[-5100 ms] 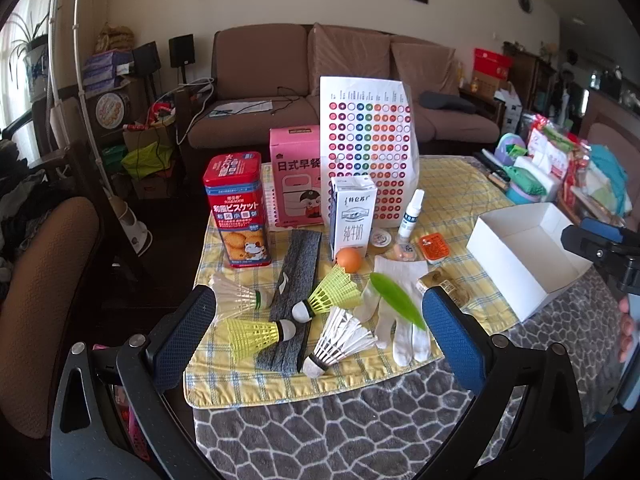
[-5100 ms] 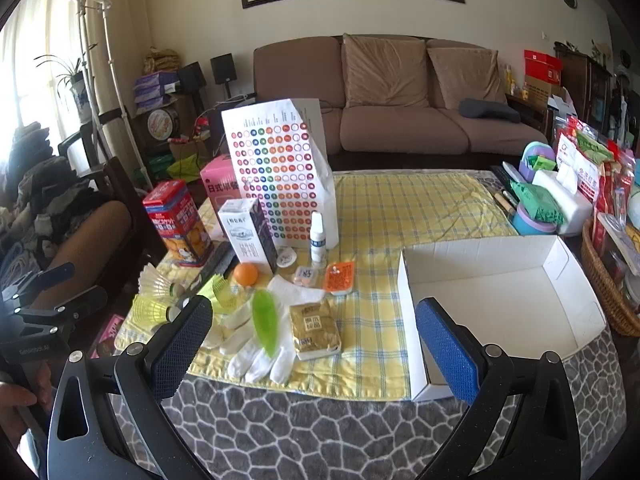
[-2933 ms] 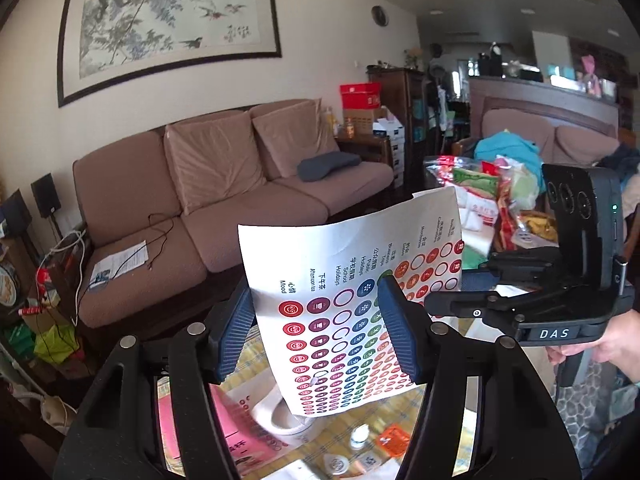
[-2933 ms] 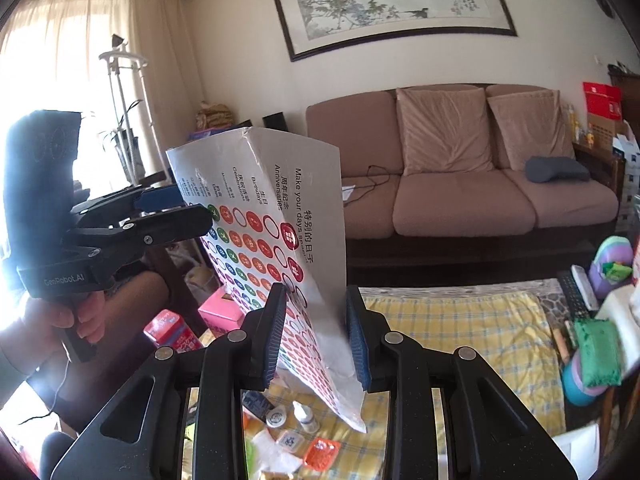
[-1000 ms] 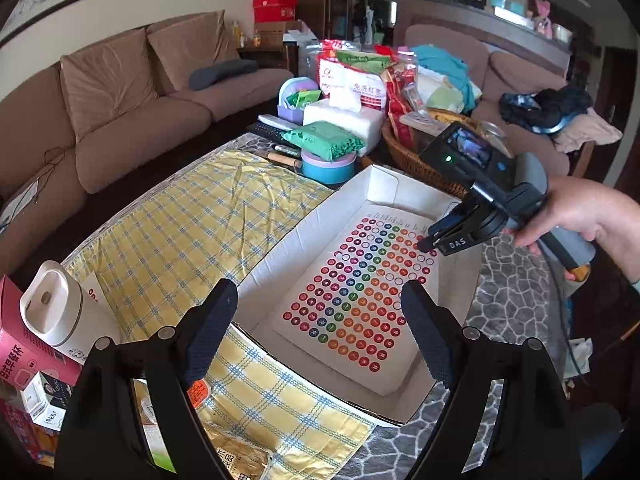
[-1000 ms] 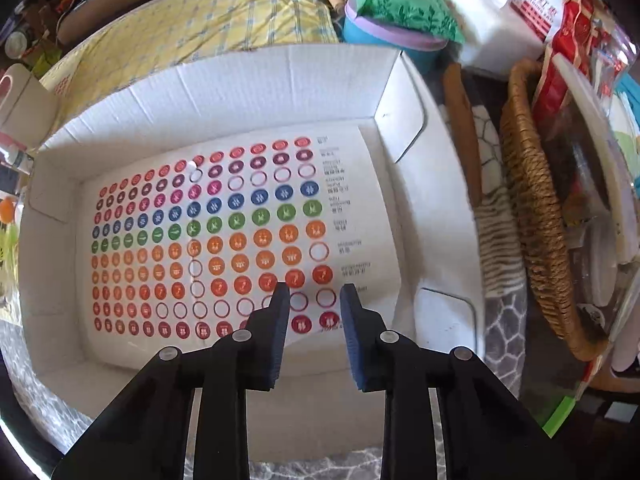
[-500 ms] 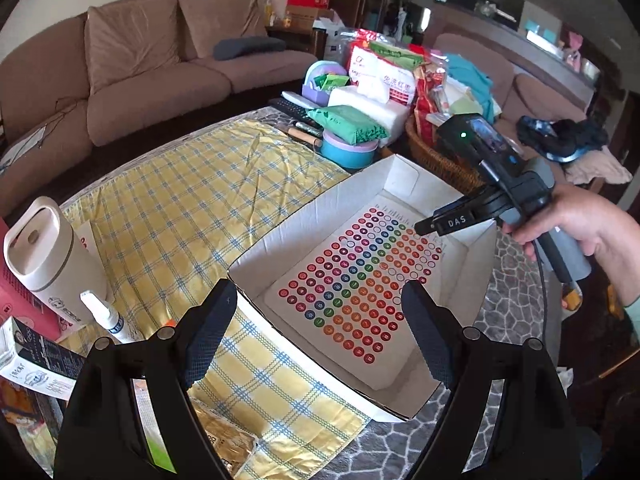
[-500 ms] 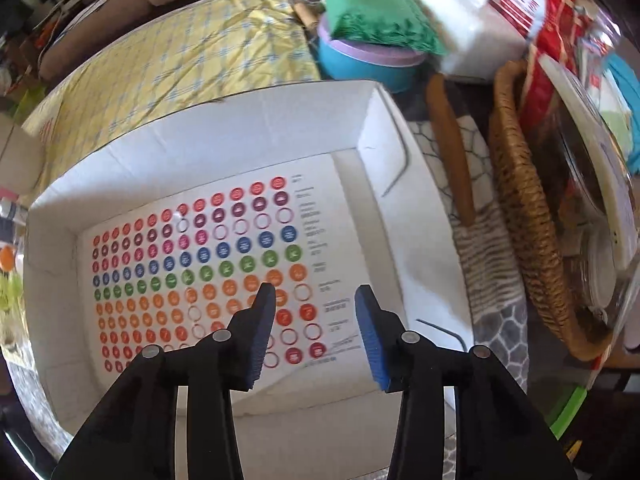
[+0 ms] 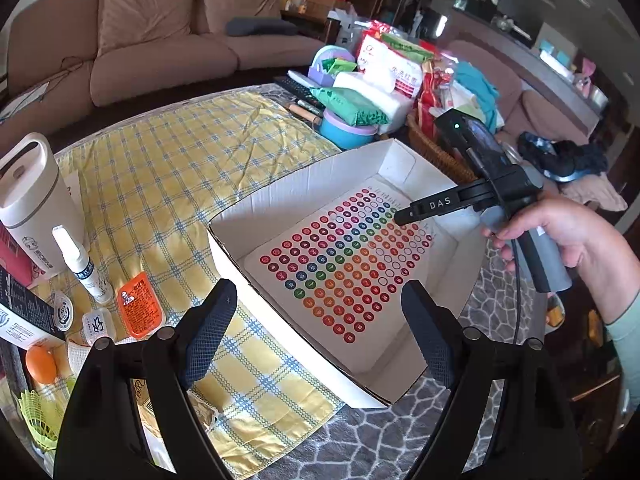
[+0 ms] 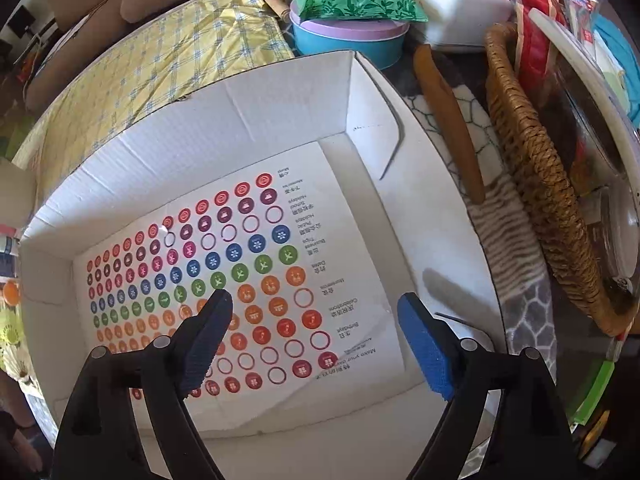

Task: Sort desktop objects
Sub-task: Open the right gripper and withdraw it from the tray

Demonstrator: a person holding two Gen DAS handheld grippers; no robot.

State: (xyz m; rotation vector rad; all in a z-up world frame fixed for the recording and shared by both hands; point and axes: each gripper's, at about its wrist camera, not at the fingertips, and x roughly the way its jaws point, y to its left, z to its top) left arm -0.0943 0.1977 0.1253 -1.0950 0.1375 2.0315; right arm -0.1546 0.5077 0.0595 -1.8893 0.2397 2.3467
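A sticker sheet (image 10: 248,280) printed with rows of coloured dots lies flat on the floor of the white cardboard box (image 10: 240,112). My right gripper (image 10: 314,302) points steeply down over the sheet's near end. Its jaws are opening, and nothing is pressed between the blue pads. In the left wrist view the same sheet (image 9: 344,272) fills the box (image 9: 280,188), and a person's hand (image 9: 560,236) holds the right gripper above its far side. My left gripper (image 9: 318,292) hangs open and empty over the box's near wall.
On the yellow checked cloth (image 9: 180,168) to the left are a white flask (image 9: 32,196), a spray bottle (image 9: 80,264), an orange sauce packet (image 9: 138,306), an orange ball (image 9: 40,366) and shuttlecocks (image 9: 38,412). A wicker basket (image 10: 540,184) and a blue tin (image 10: 348,36) crowd the box's right and far sides.
The right jaws have spread from nearly shut on the sheet's edge to wide apart, leaving the sheet flat in the box. The left gripper has sunk a little and rolled.
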